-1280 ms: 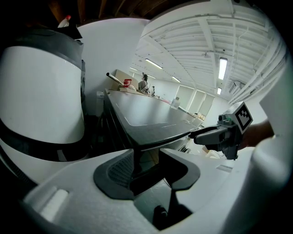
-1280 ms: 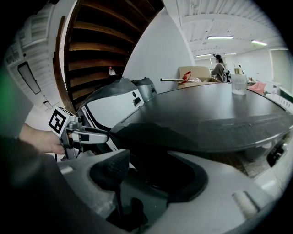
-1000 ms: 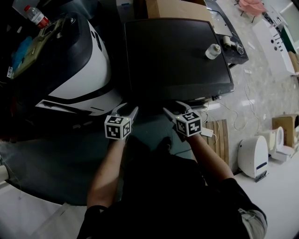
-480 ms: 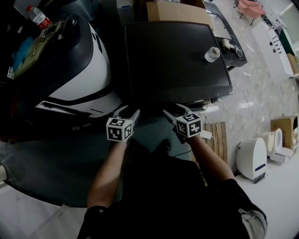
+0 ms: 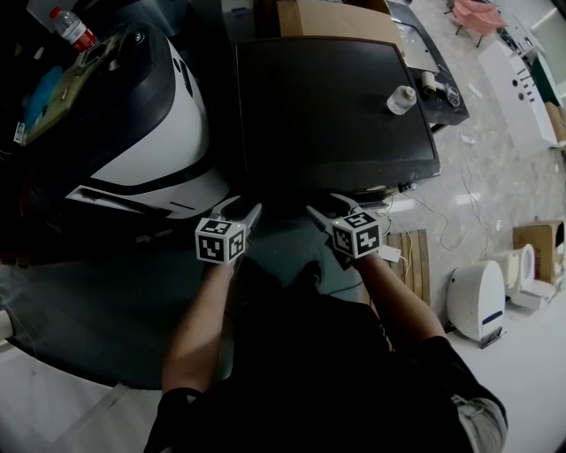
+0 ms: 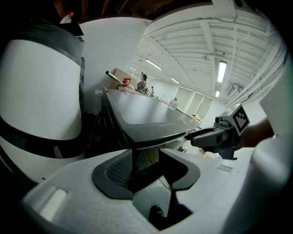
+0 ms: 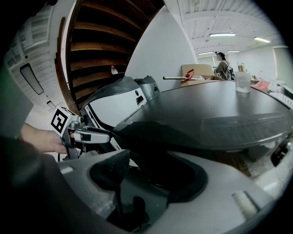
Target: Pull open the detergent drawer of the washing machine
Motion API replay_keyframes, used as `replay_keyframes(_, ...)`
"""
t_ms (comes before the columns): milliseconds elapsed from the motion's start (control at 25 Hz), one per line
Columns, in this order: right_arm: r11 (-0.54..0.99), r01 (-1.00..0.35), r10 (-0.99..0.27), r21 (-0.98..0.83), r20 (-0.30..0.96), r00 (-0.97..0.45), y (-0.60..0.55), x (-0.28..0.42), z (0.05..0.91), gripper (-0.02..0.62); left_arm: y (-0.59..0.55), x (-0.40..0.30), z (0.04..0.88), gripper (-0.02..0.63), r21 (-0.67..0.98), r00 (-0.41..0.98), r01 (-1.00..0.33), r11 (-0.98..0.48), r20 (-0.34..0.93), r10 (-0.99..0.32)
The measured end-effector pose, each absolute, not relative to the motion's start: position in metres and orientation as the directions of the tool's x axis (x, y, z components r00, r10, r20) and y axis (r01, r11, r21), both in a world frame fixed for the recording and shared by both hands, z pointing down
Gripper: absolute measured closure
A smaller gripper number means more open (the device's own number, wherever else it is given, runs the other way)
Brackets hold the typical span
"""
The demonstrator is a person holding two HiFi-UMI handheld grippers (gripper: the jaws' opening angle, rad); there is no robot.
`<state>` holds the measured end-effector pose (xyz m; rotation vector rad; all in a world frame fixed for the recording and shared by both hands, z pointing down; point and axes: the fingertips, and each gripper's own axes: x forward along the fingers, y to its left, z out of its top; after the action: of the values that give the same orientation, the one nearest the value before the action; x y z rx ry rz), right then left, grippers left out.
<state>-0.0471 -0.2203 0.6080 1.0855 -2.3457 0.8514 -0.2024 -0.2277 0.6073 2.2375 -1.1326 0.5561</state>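
Hardly any move since a second ago: left gripper (image 5: 240, 211) and right gripper (image 5: 326, 208) in the same spots, side by side just in front of the washing machine (image 5: 327, 106). Left jaws just drawn in a tiny bit, with nothing between them.

From the head view: dark flat top of the washing machine in the middle. Left gripper by its front left corner, right gripper nearer the middle of its front edge, both with tips pointing at it. Very close, but cannot tell if touching. Small white jar (image 5: 402, 99) standing on the top, near its far right corner. Big white and black machine (image 5: 150, 133) just left of the washing machine. Cardboard box (image 5: 336, 16) right behind it. Wooden board (image 5: 416, 257) on the floor by its front right corner. Detergent drawer not to be seen here, as the front of the washing machine is hidden under its own top.

From the left gripper view: jaws wide apart and empty. Front left corner of the washing machine straight ahead, past the gap. Right gripper further along the front edge.

From the right gripper view: jaws wide apart too, holding nothing. Front of the washing machine straight ahead under the lip of its top, too dark to pick out the drawer. Jar far off on the top.
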Motion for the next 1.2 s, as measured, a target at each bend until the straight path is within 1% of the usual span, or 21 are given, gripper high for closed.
replay_keyframes(440, 0.551, -0.748, -0.497, -0.371, 0.574, -0.651, -0.184, -0.037, 0.610, 0.353, -0.191, -0.193, 0.608, 0.425, 0.279, 0.495, -0.865, -0.416, 0.603, -0.625)
replay_keyframes(680, 0.541, -0.728, -0.489, -0.422, 0.546, -0.680, -0.167, -0.035, 0.607, 0.353, -0.176, -0.188, 0.608, 0.423, 0.264, 0.476, -0.877, -0.402, 0.595, -0.647)
replay_keyframes(840, 0.561, -0.707, -0.458, -0.431, 0.549, -0.699, -0.150, -0.033, 0.612, 0.353, -0.161, -0.187, 0.611, 0.425, 0.263, 0.452, -0.891, -0.369, 0.594, -0.666)
replay_keyframes(1000, 0.567, -0.698, -0.439, -0.436, 0.558, -0.705, -0.138, -0.031, 0.613, 0.353, -0.149, -0.186, 0.609, 0.422, 0.271, 0.451, -0.892, -0.363, 0.591, -0.669)
replay_keyframes(1200, 0.545, -0.715, -0.444, -0.438, 0.572, -0.689, -0.131, -0.032, 0.612, 0.353, -0.140, -0.186, 0.608, 0.422, 0.290, 0.471, -0.882, -0.373, 0.591, -0.654)
